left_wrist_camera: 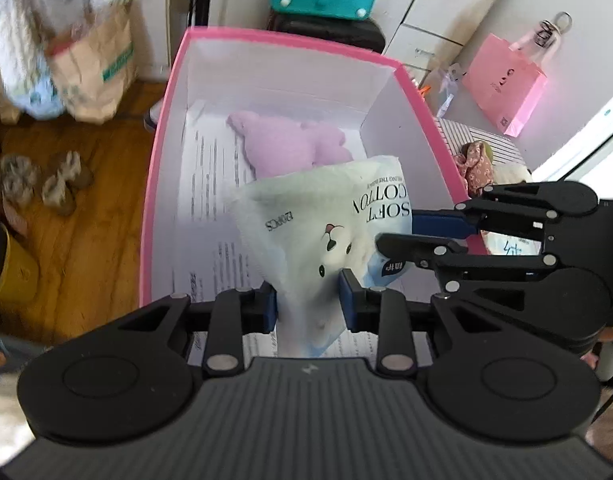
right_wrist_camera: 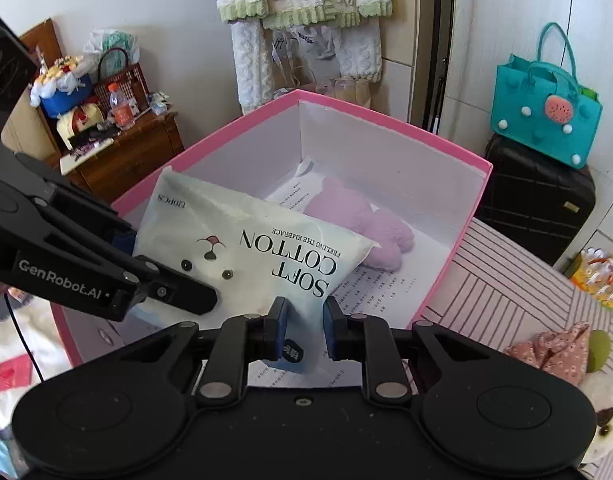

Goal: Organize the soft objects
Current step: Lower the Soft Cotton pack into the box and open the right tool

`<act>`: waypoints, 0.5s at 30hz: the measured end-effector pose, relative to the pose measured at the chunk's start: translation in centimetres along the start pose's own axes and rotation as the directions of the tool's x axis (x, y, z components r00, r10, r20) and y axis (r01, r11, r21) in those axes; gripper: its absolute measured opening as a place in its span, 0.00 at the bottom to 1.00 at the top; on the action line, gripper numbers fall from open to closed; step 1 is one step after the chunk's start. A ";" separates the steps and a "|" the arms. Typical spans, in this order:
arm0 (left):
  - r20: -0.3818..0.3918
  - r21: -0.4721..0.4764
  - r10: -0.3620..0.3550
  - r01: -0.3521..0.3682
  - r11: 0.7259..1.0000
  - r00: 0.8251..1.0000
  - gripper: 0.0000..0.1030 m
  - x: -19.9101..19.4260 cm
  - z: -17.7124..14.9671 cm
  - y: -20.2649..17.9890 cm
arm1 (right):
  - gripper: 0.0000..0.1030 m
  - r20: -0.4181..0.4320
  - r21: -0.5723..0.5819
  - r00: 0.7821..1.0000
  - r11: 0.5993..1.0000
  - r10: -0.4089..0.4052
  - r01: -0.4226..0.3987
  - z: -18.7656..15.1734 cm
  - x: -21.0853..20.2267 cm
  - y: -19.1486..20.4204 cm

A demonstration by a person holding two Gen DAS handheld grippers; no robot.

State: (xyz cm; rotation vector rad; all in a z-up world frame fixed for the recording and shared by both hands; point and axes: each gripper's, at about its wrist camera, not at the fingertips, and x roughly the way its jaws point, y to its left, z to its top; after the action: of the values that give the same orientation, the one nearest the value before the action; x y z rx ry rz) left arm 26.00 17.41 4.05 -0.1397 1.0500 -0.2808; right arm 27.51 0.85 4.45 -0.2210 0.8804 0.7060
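Because the floppy cotton tissue pack (right_wrist_camera: 242, 256) would sag from one grip, both hold it: the left hand-held gripper (left_wrist_camera: 308, 306) clenches one end, the right hand-held gripper (right_wrist_camera: 304, 330) another, centre frame, above the pink box (right_wrist_camera: 390, 114) where the purple plush (right_wrist_camera: 366, 224) lies.

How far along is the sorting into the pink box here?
Done: a purple plush already lies in the pink box. In hand: both grippers, left and right, pinch the cotton pack over the box. Left: the floral cloth and a white plush lie outside.
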 end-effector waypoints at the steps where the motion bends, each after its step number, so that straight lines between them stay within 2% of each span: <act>1: 0.021 0.043 0.015 -0.016 0.999 1.000 0.28 -0.3 -0.1 -0.5 | 0.22 -0.003 -0.009 1.000 1.000 -0.006 0.006 0.1 0.1 0.1; 3: 0.040 0.099 0.030 -0.034 0.994 0.999 0.28 -0.8 -0.3 -1.1 | 0.22 -0.007 -0.024 1.000 1.000 -0.014 0.014 0.1 -0.1 0.3; 9: 0.052 0.148 0.061 -0.069 0.987 0.997 0.30 -1.1 -0.1 -1.5 | 0.22 -0.012 -0.003 1.000 1.000 0.010 -0.010 0.2 -0.3 -0.2; 13: 0.110 0.188 0.160 -0.179 0.966 0.981 0.30 -0.2 0.1 -1.9 | 0.22 0.018 0.033 1.000 0.999 0.016 -0.017 0.1 -1.1 -0.7; 15: 0.108 0.189 0.173 -0.191 0.963 0.979 0.30 0.6 0.4 -1.8 | 0.22 0.033 0.044 0.999 0.999 0.025 -0.027 0.1 -1.5 -1.1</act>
State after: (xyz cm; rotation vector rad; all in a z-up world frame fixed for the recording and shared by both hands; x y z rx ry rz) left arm 26.31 15.50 4.23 0.1231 0.9318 -0.2091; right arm 27.64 -0.67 5.55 -0.1583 0.8687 0.7116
